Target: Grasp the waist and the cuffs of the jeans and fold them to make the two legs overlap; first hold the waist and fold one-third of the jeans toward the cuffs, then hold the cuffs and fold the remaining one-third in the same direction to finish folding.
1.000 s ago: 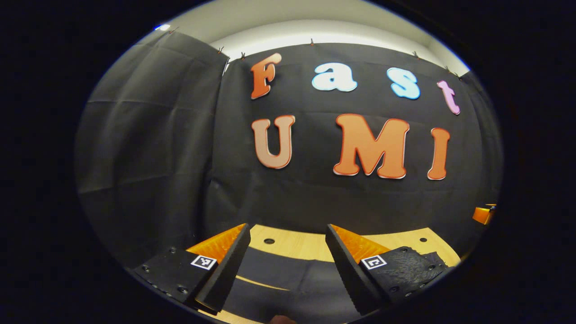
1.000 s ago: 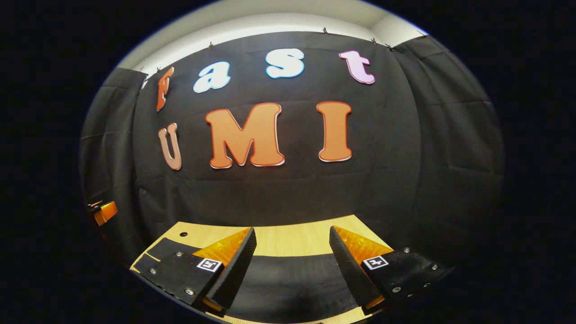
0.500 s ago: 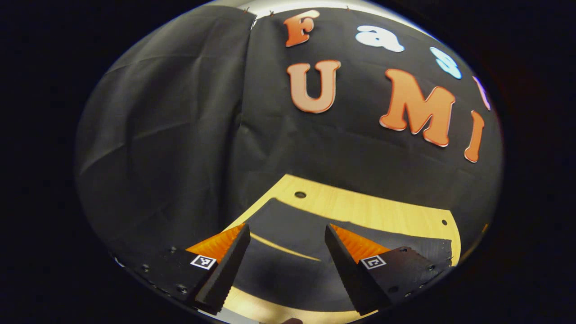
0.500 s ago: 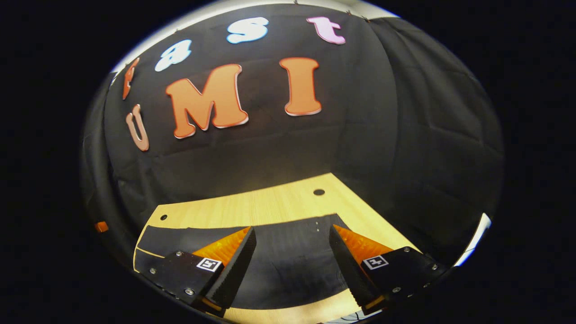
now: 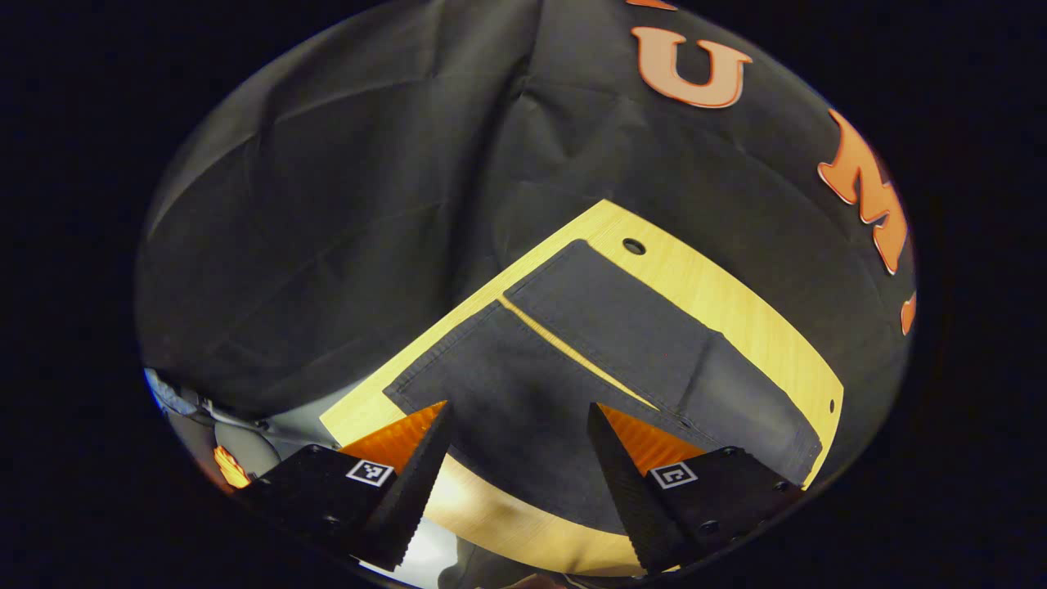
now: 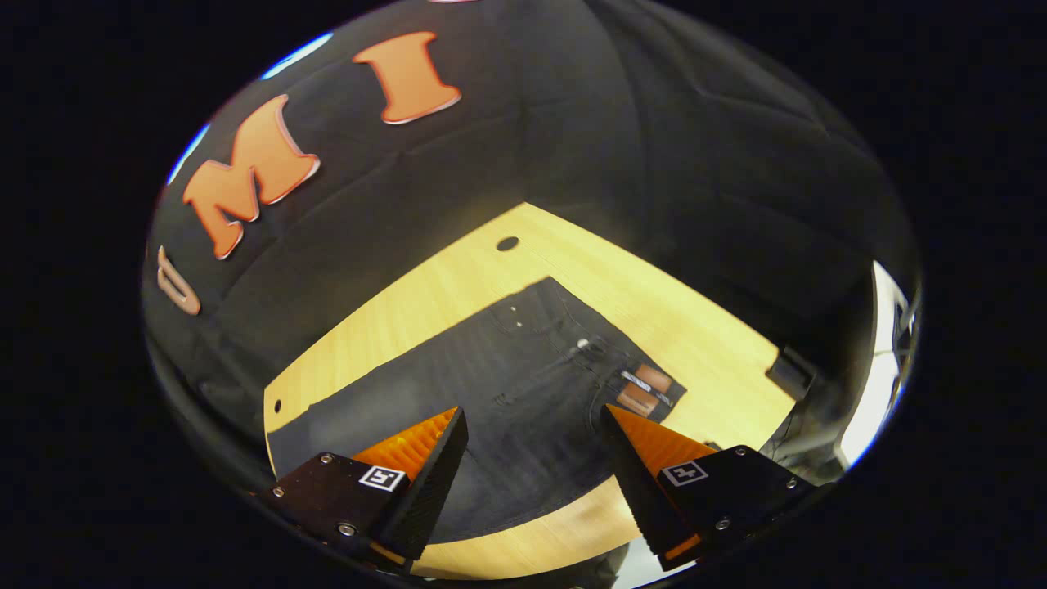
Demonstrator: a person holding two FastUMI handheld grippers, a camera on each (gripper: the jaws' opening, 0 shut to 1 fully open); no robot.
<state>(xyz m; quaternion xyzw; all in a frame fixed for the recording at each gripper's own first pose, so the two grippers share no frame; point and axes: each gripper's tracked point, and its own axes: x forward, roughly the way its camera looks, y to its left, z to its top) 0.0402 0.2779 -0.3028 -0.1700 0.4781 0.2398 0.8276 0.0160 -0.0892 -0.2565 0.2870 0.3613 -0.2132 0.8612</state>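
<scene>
The left gripper (image 5: 511,458) hangs above the leg end of the jeans (image 5: 589,360), jaws spread and pinching nothing. The jeans lie flat along the desk (image 5: 736,303), both legs side by side, cuffs near its left edge. The right gripper (image 6: 532,466), jaws likewise spread and empty, hangs over the waist end (image 6: 630,384) near the desk's right edge. To overlap the legs well, each should pinch the near edge fully before lifting, keeping the fabric taut between them.

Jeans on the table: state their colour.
The jeans are black, or very dark grey; the right gripper view shows it best.
</scene>
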